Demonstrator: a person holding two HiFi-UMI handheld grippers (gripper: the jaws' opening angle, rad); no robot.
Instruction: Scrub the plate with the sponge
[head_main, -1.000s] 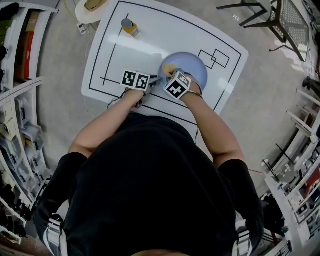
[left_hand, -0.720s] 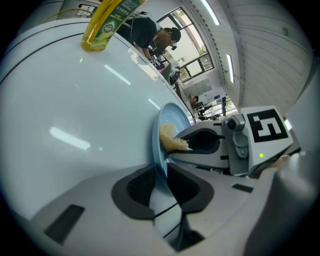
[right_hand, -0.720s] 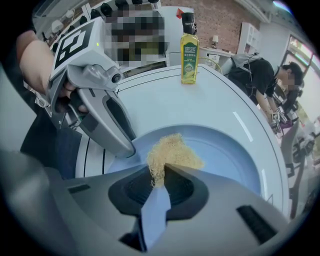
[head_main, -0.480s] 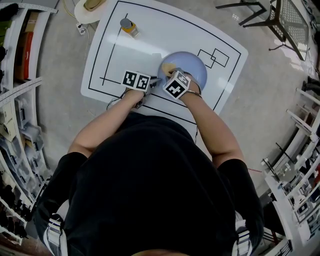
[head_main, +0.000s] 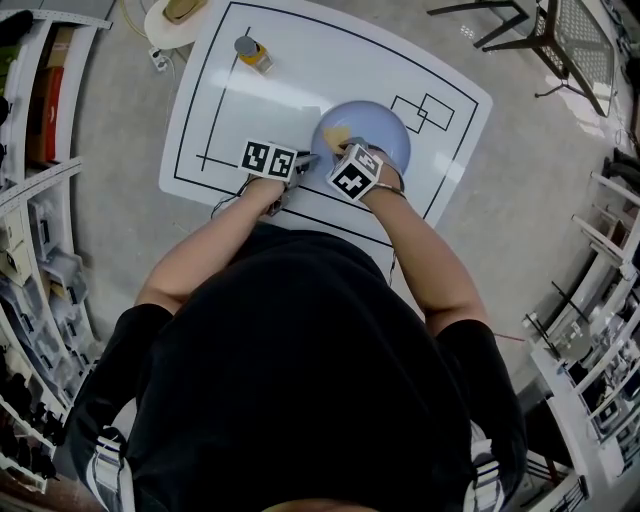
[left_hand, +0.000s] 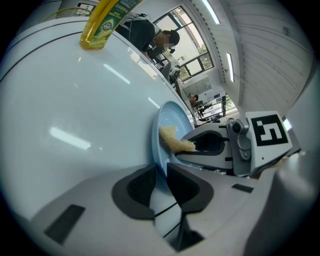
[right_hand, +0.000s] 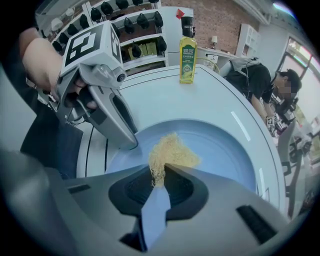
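Note:
A light blue plate (head_main: 380, 128) lies on the white table (head_main: 290, 70). My left gripper (head_main: 308, 158) is shut on the plate's near-left rim; in the left gripper view the rim (left_hand: 159, 150) passes between its dark pads. My right gripper (head_main: 340, 146) points steeply down over the plate's left half and is shut on a yellow fibrous sponge (right_hand: 172, 152). The sponge rests on the plate's (right_hand: 230, 150) inner surface. From the left gripper view, the sponge (left_hand: 175, 140) shows against the plate (left_hand: 167, 117) at the right gripper's tips (left_hand: 196, 146). The left gripper (right_hand: 131, 144) shows at the rim in the right gripper view.
A yellow bottle (head_main: 252, 50) stands at the table's far left corner, also seen as the bottle (right_hand: 188, 55). Black lines are drawn on the table. Shelves (head_main: 40, 200) run along the left, a chair (head_main: 565, 40) stands far right, and a seated person (right_hand: 260, 80) is beyond the table.
The right gripper and sponge have shifted only slightly on the plate. The left gripper keeps its hold on the rim.

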